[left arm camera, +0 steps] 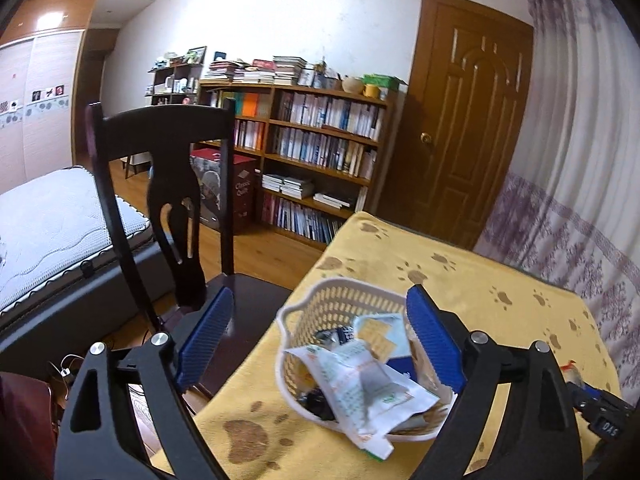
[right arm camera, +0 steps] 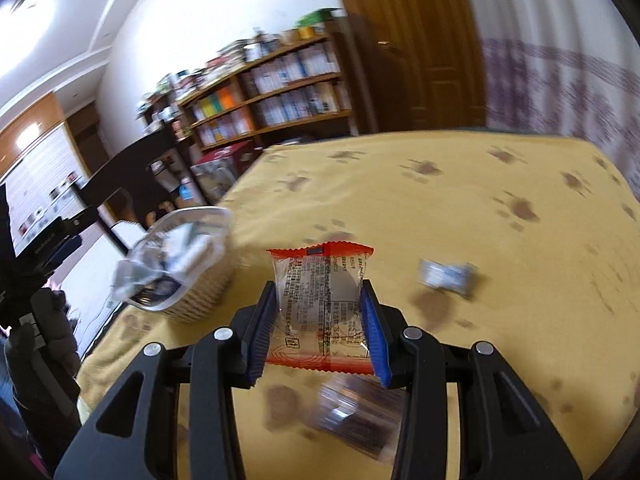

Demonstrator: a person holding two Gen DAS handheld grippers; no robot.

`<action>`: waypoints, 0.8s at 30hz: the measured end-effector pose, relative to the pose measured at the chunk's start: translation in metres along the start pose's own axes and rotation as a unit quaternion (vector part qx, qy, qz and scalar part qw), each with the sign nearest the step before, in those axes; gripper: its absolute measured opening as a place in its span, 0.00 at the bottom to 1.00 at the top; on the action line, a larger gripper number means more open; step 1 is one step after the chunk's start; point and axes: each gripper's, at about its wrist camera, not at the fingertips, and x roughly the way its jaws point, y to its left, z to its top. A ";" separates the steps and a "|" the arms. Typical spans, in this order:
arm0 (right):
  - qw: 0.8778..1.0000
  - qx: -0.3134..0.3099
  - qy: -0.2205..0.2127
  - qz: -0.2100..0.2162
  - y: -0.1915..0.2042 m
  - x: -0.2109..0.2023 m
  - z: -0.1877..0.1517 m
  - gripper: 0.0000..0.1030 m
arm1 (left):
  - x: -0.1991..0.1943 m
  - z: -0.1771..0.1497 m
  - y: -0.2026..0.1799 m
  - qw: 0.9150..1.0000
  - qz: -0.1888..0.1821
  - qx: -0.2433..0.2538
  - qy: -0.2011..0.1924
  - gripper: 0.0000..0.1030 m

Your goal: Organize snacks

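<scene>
Over the yellow cloth point(right arm camera: 460, 200) | right gripper point(right arm camera: 320, 320) clamped an orange-edged snack packet point(right arm camera: 320, 280) | left gripper point(left arm camera: 320, 344) gaped wide, seemingly above white basket point(left arm camera: 320, 300) of wrappers, left.

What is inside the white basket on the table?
The white basket holds several snack packets; a crumpled white-green wrapper lies on top, hanging over the rim. A dark packet peeks out beneath. Anything deeper is covered.

- The basket point(right arm camera: 200, 280) sits on the table point(right arm camera: 480, 208), near its left edge.
- Snack packets point(left arm camera: 360, 384) lie in the basket.
- A chair point(left arm camera: 168, 184) stands left of the table.
</scene>
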 end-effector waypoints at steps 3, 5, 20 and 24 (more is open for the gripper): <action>0.999 -0.026 0.003 0.022 0.036 0.015 0.012 0.40 | -0.006 0.004 0.010 1.000 0.008 -0.011 -0.009 0.88; 0.999 -0.035 0.006 0.033 0.053 0.024 0.019 0.40 | -0.011 0.007 0.019 1.000 0.012 -0.019 -0.016 0.88; 0.994 -0.080 0.034 0.064 0.149 0.086 0.042 0.40 | -0.018 0.013 0.040 0.998 0.022 -0.049 -0.026 0.89; 0.993 -0.095 0.054 0.053 0.160 0.108 0.037 0.40 | -0.018 0.014 0.043 0.998 0.020 -0.052 -0.027 0.89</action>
